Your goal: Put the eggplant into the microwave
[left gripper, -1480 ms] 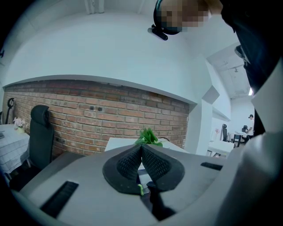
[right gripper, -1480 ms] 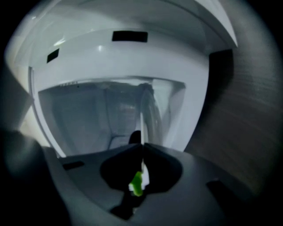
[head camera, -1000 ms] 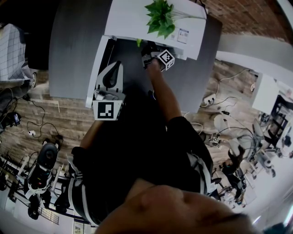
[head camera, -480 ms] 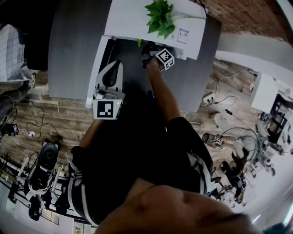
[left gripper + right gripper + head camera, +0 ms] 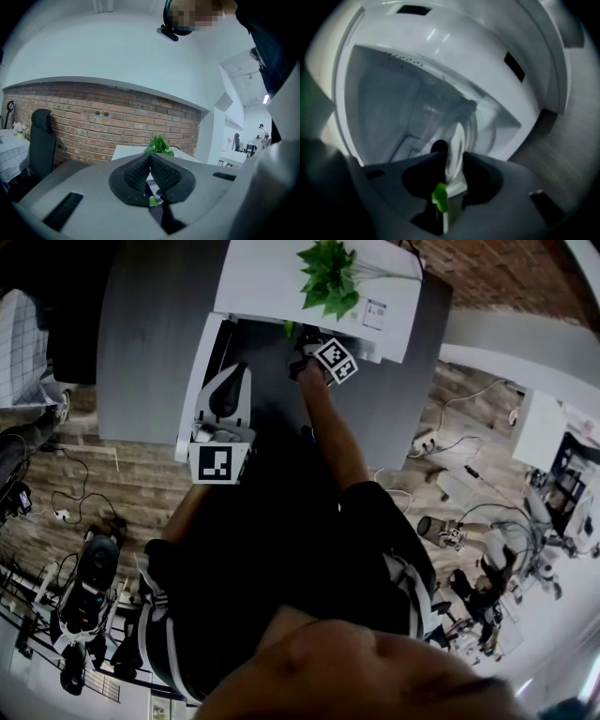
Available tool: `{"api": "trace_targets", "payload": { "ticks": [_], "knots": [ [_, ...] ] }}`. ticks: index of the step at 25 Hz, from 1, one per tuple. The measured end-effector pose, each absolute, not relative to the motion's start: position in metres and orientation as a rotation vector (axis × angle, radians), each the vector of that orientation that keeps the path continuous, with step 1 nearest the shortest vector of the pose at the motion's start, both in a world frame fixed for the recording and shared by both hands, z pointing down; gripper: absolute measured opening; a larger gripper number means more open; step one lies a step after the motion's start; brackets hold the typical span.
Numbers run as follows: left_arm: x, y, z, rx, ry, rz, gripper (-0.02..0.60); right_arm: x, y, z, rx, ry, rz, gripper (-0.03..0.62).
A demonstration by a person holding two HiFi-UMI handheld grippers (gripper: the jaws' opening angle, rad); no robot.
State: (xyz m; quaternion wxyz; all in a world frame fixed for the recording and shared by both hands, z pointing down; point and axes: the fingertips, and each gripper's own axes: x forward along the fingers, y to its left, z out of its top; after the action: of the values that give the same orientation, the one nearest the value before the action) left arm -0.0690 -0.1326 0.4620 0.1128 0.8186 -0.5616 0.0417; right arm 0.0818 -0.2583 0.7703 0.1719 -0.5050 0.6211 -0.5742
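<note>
Half apart, the jaws of the right gripper (image 5: pixel 453 155) have just been opening to free the eggplant (image 5: pixel 439 193) between them inside the microwave (image 5: pixel 379 108); the left gripper (image 5: pixel 150 157) waits with jaws together, empty.

A leafy green plant (image 5: pixel 328 276) shows near the grey table (image 5: pixel 150 343), wooden floor (image 5: pixel 141 488) and brick wall (image 5: pixel 506 277).

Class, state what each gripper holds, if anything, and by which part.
Left gripper: shut, holds nothing. Right gripper: its jaws have just been opening inside the microwave; the eggplant sits between them, stem end toward the camera, apparently not gripped.
</note>
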Motion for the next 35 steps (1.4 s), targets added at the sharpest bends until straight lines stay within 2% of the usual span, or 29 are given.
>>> {"api": "trace_targets", "payload": {
  "ticks": [15,30,35],
  "knots": [
    [-0.0709,-0.1347,0.4631,2.402,-1.641,0.116,0.035,0.0832,-0.2575,0.7713,-1.739,2.057,-1.529,0.161],
    [-0.0734,-0.1383,0.4688,2.379,-1.629,0.101,0.035,0.0811,-0.2556,0.7778,-2.009,2.336,-1.499,0.170],
    [-0.0736,-0.1397,0.4706,2.383,-1.622,0.105,0.035,0.0808,-0.2523,0.7790,-2.034,2.407,-1.503,0.205]
  ]
}}
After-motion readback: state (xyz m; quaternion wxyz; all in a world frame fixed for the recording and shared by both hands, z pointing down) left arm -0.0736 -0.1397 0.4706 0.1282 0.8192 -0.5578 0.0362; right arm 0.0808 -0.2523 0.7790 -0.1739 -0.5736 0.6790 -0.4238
